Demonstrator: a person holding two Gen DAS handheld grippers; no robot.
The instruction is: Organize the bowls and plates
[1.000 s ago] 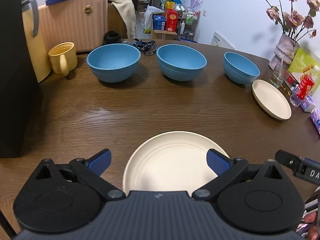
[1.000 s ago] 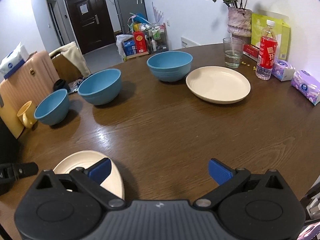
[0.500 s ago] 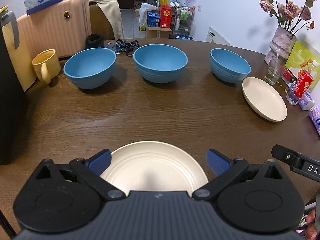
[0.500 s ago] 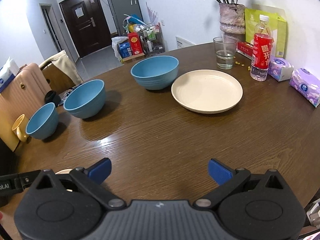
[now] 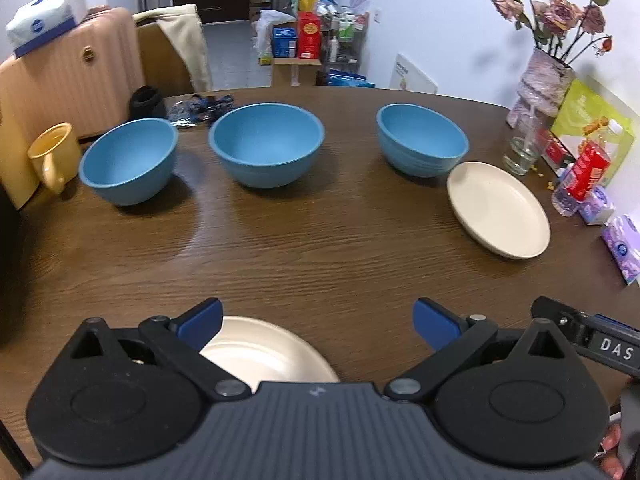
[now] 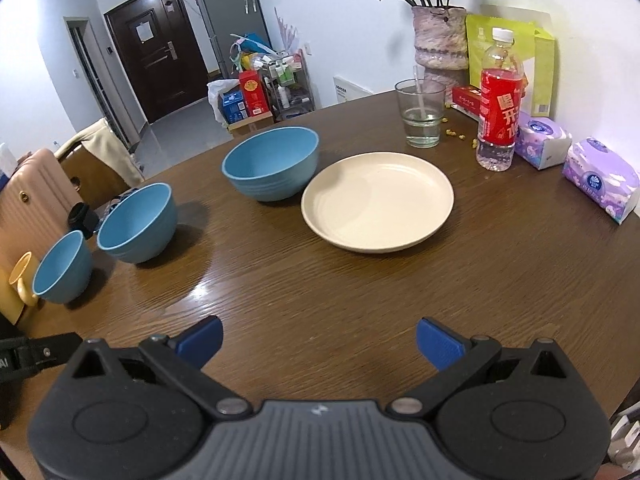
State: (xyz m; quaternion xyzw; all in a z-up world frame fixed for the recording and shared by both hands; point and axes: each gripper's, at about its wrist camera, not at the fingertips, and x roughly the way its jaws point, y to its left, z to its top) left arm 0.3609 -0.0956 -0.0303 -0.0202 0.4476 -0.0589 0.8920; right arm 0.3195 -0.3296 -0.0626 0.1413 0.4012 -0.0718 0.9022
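while the left gripper [image 5: 318,316] hangs above the wooden table [image 5: 320,248] with its blue fingers spread wide and empty, a cream plate [image 5: 264,354] lies partly under it. the right gripper [image 6: 319,338] is likewise wide apart, gripping nothing. three blue bowls [image 5: 266,144] stand in a row across the far side, and a second cream plate [image 6: 378,200] sits just beside the rightmost bowl [image 6: 272,162]

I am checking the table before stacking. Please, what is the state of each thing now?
Left claw: open, holds nothing.
Right claw: open, holds nothing.
Three bowls: upright, empty, apart.
Far plate: flat, empty.
Near plate: flat, under the left claw.
Glass: upright, some water.
Bottle: upright, capped.
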